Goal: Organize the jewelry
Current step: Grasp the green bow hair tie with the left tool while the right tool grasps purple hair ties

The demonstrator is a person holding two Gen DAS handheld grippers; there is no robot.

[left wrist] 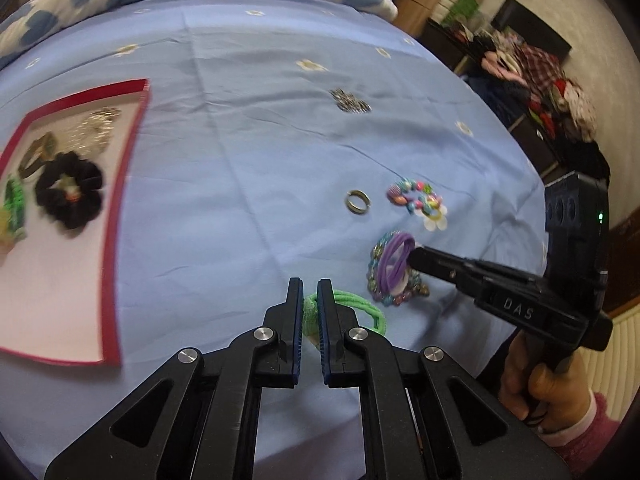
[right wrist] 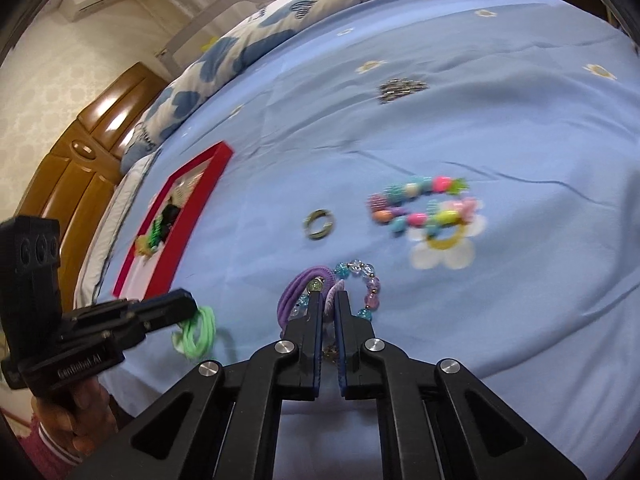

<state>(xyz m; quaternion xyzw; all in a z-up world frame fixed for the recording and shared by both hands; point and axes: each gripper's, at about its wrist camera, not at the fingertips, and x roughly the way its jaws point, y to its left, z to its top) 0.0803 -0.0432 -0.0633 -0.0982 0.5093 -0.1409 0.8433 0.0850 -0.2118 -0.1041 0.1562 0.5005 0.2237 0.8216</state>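
So both grippers were down on the blue bedsheet (left wrist: 248, 168) at that point, each one already clamped onto a hair tie. The left gripper (left wrist: 309, 292) had its fingers pressed together on a green hair tie (left wrist: 356, 306), with the loops of it spilling out to the right of the fingers. From the right wrist camera you could see the same green tie bunched up at the tip of that gripper, off to the left.

The right gripper (right wrist: 328, 300) was pinching a purple hair tie (right wrist: 298, 288), which sat on top of a beaded bracelet (right wrist: 366, 284) with clear blue and purple beads. Couldn't tell whether the fingers had a bit of the bracelet caught too, it was all pretty tangled under there.

Everything else loose on the sheet: a small metal ring (left wrist: 357, 201) just beyond the two grippers, a colourful bead bracelet (left wrist: 414, 196) right beside it with a white flower piece (left wrist: 434, 220) touching it, and a sparkly silver thing (left wrist: 350, 101) further back, well apart from the rest.

The red-edged tray (left wrist: 120, 184) was over to the left of the left gripper. It already held a black scrunchie (left wrist: 69, 196), something green (left wrist: 15, 200) next to it, a brownish band (left wrist: 38, 152) and some silver chain-looking stuff (left wrist: 94, 128), though that corner was blurry.

A hand in a pink sleeve (left wrist: 544, 384) was holding the right gripper's handle.
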